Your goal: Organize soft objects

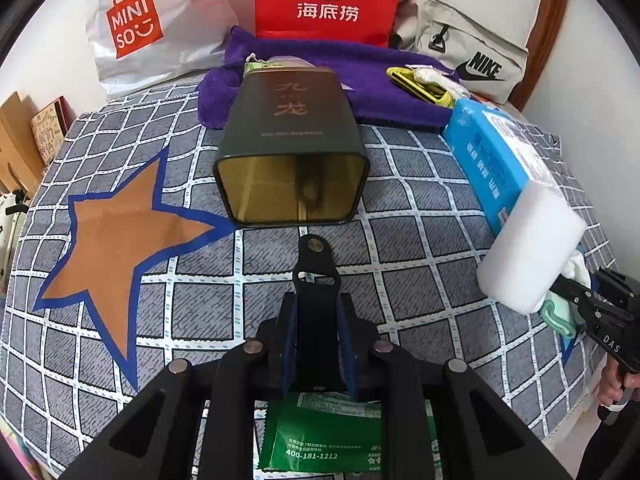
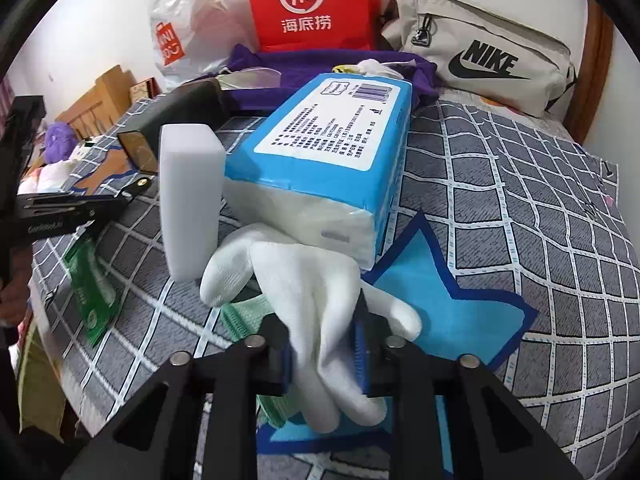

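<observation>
Right gripper (image 2: 324, 354) is clamped on a white knitted cotton glove (image 2: 316, 292), pinched mid-palm btwn the blue pads w/ its fingers drooping either side. Probably gripped there so the limp fabric bunches & lifts in one piece.

Glove sits low over the grey checked bedspread w/ star patches (image 2: 520, 216), just in front of the blue plastic-wrapped tissue pack (image 2: 324, 148) & beside the white foam sponge block (image 2: 190, 200), which stands on end touching the pack. A mint-green cloth (image 2: 244, 314) lies under the glove; can't tell if it's caught in the grip too.

Left gripper (image 1: 316, 336) is closed on nothing soft: pads drawn close either side of its own black centre tongue, held just above the bedspread. It points at the dark green rectangular metal tin (image 1: 294, 152), which lies on its side, open mouth toward the camera, prob. so soft items go in sideways. Tin looks empty apart from reflections.

A green foil sachet (image 1: 320, 436) lies below the left gripper.
</observation>
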Motion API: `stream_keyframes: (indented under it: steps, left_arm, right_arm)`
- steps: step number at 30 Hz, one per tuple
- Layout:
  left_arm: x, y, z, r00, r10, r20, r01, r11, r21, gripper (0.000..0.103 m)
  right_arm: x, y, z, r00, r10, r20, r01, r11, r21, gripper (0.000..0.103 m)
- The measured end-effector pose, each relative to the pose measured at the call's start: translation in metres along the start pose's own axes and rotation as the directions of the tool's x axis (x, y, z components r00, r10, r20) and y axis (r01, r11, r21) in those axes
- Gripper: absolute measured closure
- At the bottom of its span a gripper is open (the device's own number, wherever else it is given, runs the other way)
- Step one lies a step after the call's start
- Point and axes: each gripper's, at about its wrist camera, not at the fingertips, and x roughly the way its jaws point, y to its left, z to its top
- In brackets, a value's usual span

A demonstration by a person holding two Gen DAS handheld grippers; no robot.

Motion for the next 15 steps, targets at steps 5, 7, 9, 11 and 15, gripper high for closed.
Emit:
stream_keyframes:
  steps: [5,7,9,11,15]
  left_arm:
    - [-0.008,0.001,-0.002,1.0,-0.011,0.006,0.011,1.0,-0.005,0.084]
    - [-0.012,0.0,-0.003,1.0,-0.014,0.011,0.014,1.0,-0.004,0.084]
    - [-0.017,0.001,-0.004,1.0,-0.018,0.019,0.018,1.0,-0.005,0.084]
    - [-0.023,0.001,-0.004,0.999,-0.022,0.029,0.022,1.0,-0.007,0.084]
    - [-0.039,0.0,-0.001,0.998,-0.019,0.06,0.02,1.0,-0.002,0.084]
  right_arm:
    - [-0.021,-0.001,0.0,0.999,0.025,0.032,-0.025,1.0,0.007,0.084]
    - [-0.032,-0.002,0.002,0.998,0.02,0.055,-0.02,1.0,0.005,0.084]
    - [-0.042,-0.003,0.005,0.997,0.011,0.077,-0.012,1.0,0.005,0.084]
    - [-0.054,-0.003,0.009,0.994,0.016,0.105,-0.017,1.0,0.008,0.084]
    - [-0.068,-0.002,0.016,0.99,0.009,0.138,-0.01,1.0,0.005,0.084]
